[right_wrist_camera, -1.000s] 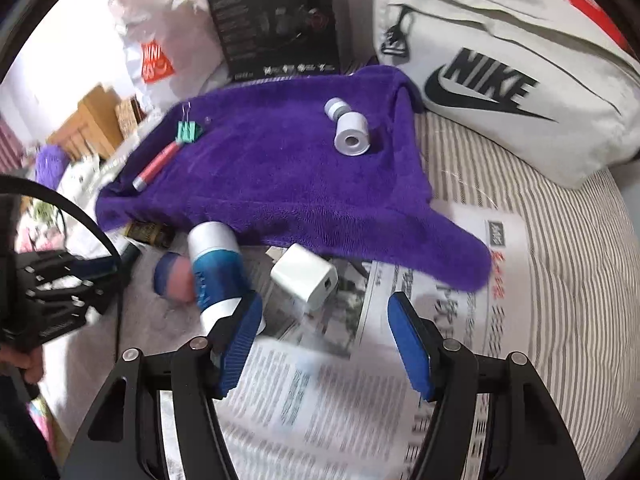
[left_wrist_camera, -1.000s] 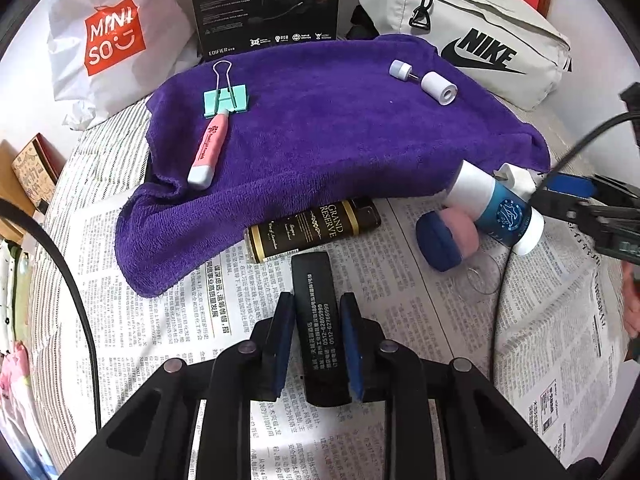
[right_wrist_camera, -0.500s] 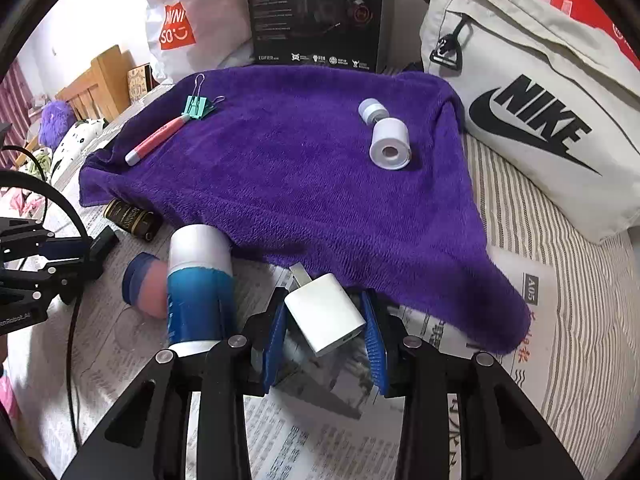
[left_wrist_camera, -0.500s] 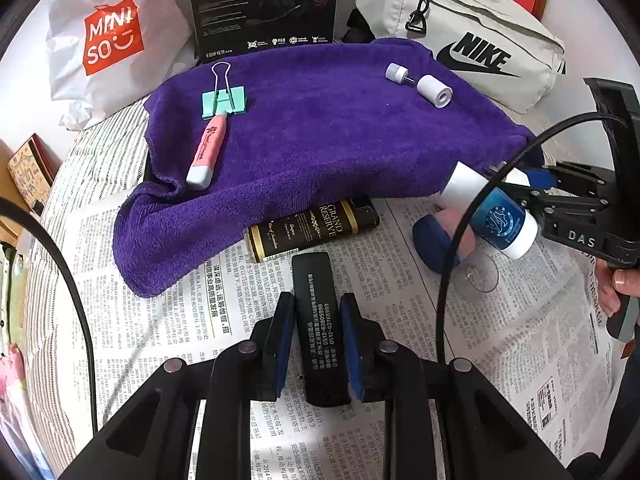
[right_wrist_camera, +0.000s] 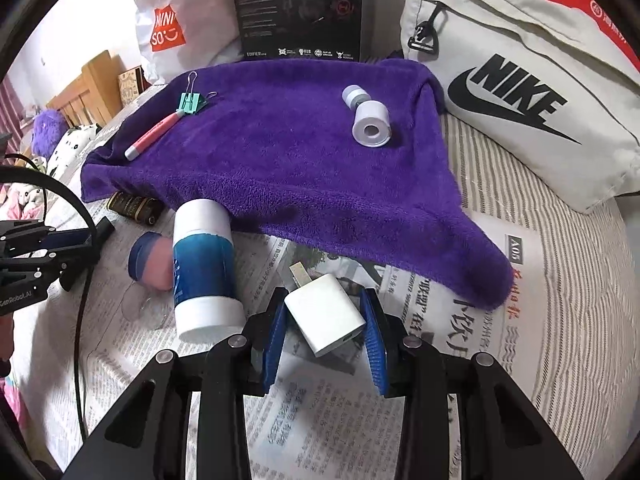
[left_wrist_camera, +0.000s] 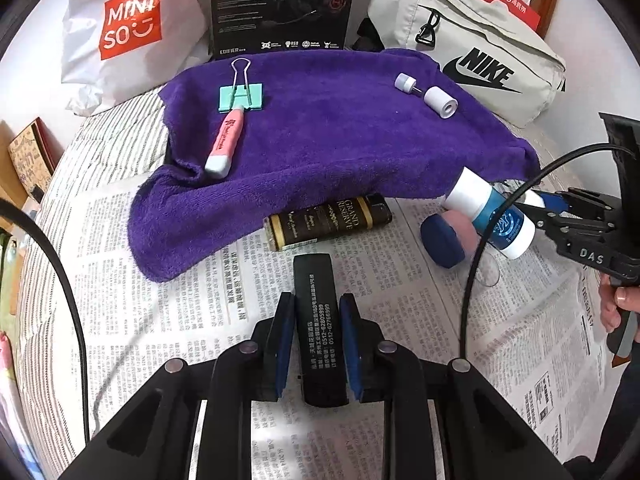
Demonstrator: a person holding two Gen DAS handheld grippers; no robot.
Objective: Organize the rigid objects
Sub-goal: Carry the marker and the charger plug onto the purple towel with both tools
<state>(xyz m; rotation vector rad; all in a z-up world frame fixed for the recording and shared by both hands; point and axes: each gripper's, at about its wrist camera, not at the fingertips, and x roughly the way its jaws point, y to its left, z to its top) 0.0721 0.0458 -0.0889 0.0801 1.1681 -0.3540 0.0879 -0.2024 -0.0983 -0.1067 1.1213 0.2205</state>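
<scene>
On the newspaper in front of the purple towel, the right gripper has closed around the white charger, which a second ago lay free; the left gripper still clamps the black lighter, so both seem ready for lifting onto the towel

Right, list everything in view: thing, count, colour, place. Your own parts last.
towel: 1, purple, spread at the back
binder clip: 1, mint green, on towel
pen: 1, pink, on towel, tip at the clip
rollers: 2, white, on towel
lighter: 1, black-gold, at towel edge
tube: 1, blue-white, on newspaper
sponge: 1, pink-navy, beside tube
newspaper: white, underneath
Nike bag: 1, beige, behind
Miniso bag: 1, white, behind
box: 1, black, behind
black bar: 1, in left tongs
charger: 1, white, in right tongs
</scene>
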